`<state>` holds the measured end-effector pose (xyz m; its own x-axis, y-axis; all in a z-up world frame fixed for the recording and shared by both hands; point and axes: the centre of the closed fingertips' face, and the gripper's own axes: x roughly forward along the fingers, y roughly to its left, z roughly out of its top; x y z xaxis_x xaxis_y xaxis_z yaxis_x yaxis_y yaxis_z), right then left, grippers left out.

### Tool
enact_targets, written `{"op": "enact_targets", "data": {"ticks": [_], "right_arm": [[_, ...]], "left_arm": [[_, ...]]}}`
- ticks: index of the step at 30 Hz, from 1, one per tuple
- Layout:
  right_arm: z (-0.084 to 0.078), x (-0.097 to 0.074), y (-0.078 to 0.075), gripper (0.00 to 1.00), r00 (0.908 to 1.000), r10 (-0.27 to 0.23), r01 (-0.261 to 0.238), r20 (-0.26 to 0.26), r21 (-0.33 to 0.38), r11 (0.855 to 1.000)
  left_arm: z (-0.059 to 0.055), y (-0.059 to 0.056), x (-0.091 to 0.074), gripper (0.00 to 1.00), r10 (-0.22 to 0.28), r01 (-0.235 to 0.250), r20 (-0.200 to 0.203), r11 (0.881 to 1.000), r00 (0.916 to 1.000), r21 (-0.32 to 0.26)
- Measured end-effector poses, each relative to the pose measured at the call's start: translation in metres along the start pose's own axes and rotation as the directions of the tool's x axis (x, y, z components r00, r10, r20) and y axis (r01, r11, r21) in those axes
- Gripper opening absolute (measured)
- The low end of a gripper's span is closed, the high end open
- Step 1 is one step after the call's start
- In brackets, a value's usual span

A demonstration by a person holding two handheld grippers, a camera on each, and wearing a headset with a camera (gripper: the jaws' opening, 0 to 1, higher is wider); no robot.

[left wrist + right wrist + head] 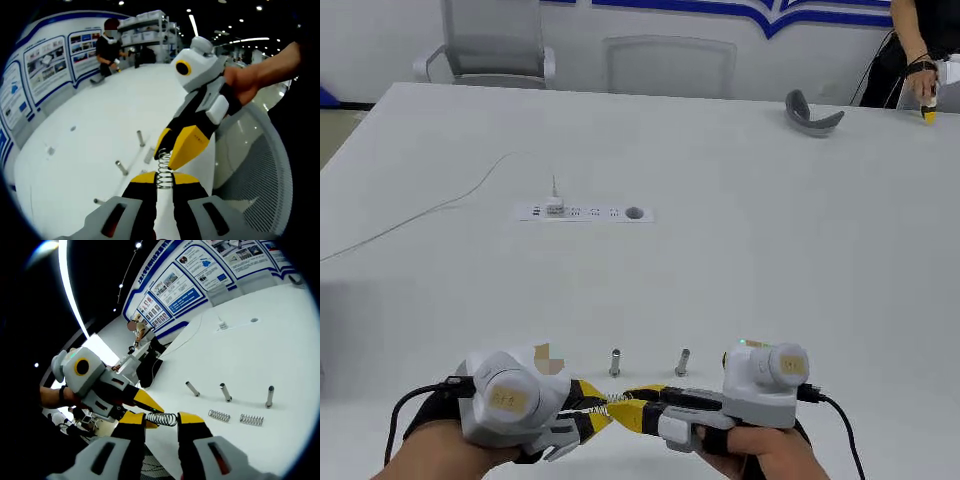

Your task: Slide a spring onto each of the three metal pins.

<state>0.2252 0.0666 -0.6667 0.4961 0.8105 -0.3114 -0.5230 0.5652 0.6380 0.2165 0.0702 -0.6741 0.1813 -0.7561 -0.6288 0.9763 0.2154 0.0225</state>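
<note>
The spring point(163, 167) is held in the air at the near edge of the surface point(740, 250), where the two pairs of jaws meet. The left gripper point(161, 181) has its jaws drawn close on the sides of one end of the coil. In the right gripper view, the spring bridges the gap between the jaws of the right gripper point(162, 421). I cannot tell whether they pinch it end to end or only bracket it.

Three pins point(192, 388) point(225, 392) point(270, 396) stand upright and bare just beyond, so no spring is fitted yet. Two more springs point(219, 415) point(251, 419) lie beside them.

The main risk is the shared hold. If one gripper lets go before the other has a firm grip, the coil may spring free (a squeezed spring likes to jump). It could then drop past the surface edge below. A coil carried tilted could also catch on a pin top, and a jaw passing low might tip a pin over.
</note>
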Motion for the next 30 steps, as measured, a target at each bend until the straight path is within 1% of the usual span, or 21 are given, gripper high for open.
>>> {"op": "enact_targets", "data": {"ticks": [4,6,13,16,18,19,21,22,23,24,26,27,28,29,30], "right_arm": [[0.002,-0.004,0.000,0.21,0.9997,0.011,-0.011,0.024,0.037,0.999],[0.002,-0.004,0.001,0.19,0.9995,0.016,-0.017,0.026,0.047,0.999],[0.001,-0.003,0.005,0.13,0.9994,0.029,-0.030,0.018,0.057,0.998],[0.001,-0.003,0.007,0.13,0.9993,0.034,-0.035,0.014,0.058,0.998],[0.002,-0.003,0.007,0.12,0.9994,0.035,-0.035,0.000,0.047,0.998],[0.003,-0.003,0.009,0.12,0.9992,0.038,-0.038,-0.013,0.033,0.999],[0.003,-0.004,0.010,0.12,0.9981,0.040,-0.040,-0.048,-0.017,0.999],[0.004,-0.005,0.011,0.12,0.9962,0.038,-0.042,-0.078,-0.053,0.998],[0.006,-0.005,0.012,0.12,0.9947,0.038,-0.045,-0.095,-0.076,0.996],[0.008,-0.006,0.014,0.12,0.9918,0.036,-0.051,-0.122,-0.120,0.991],[0.011,-0.007,0.017,0.12,0.9850,0.033,-0.065,-0.169,-0.188,0.980],[0.013,-0.008,0.019,0.12,0.9790,0.029,-0.076,-0.202,-0.227,0.971],[0.014,-0.009,0.020,0.12,0.9742,0.029,-0.087,-0.224,-0.252,0.964],[0.015,-0.011,0.023,0.12,0.9649,0.029,-0.109,-0.261,-0.296,0.949],[0.016,-0.012,0.024,0.12,0.9576,0.026,-0.122,-0.287,-0.323,0.939]], "left_arm": [[0.000,-0.001,0.000,0.10,-0.008,0.008,0.001,1.000,1.0000,0.004],[0.000,-0.001,0.000,0.10,-0.010,0.010,0.003,1.000,0.9999,0.004],[0.002,-0.004,0.002,0.10,-0.022,0.022,0.008,1.000,0.9997,0.011],[0.002,-0.004,0.003,0.10,-0.027,0.027,0.009,1.000,0.9996,0.010],[0.002,-0.005,0.003,0.10,-0.032,0.032,0.014,0.999,0.9994,0.005],[0.003,-0.005,0.003,0.10,-0.037,0.037,0.019,0.999,0.9991,0.001],[0.005,-0.006,0.002,0.10,-0.046,0.046,0.025,0.999,0.9987,-0.001],[0.006,-0.006,0.002,0.10,-0.051,0.051,0.030,0.999,0.9983,-0.002],[0.008,-0.005,0.001,0.10,-0.054,0.054,0.035,0.999,0.9979,-0.001],[0.010,-0.005,0.001,0.10,-0.060,0.060,0.046,0.998,0.9971,-0.006],[0.014,-0.005,0.000,0.10,-0.072,0.074,0.066,0.997,0.9952,-0.020],[0.017,-0.004,0.000,0.10,-0.080,0.083,0.083,0.996,0.9934,-0.030],[0.019,-0.005,-0.001,0.10,-0.088,0.092,0.095,0.995,0.9916,-0.035],[0.023,-0.006,-0.002,0.10,-0.102,0.108,0.112,0.993,0.9884,-0.043],[0.024,-0.006,-0.002,0.10,-0.107,0.113,0.121,0.993,0.9868,-0.044]]}}
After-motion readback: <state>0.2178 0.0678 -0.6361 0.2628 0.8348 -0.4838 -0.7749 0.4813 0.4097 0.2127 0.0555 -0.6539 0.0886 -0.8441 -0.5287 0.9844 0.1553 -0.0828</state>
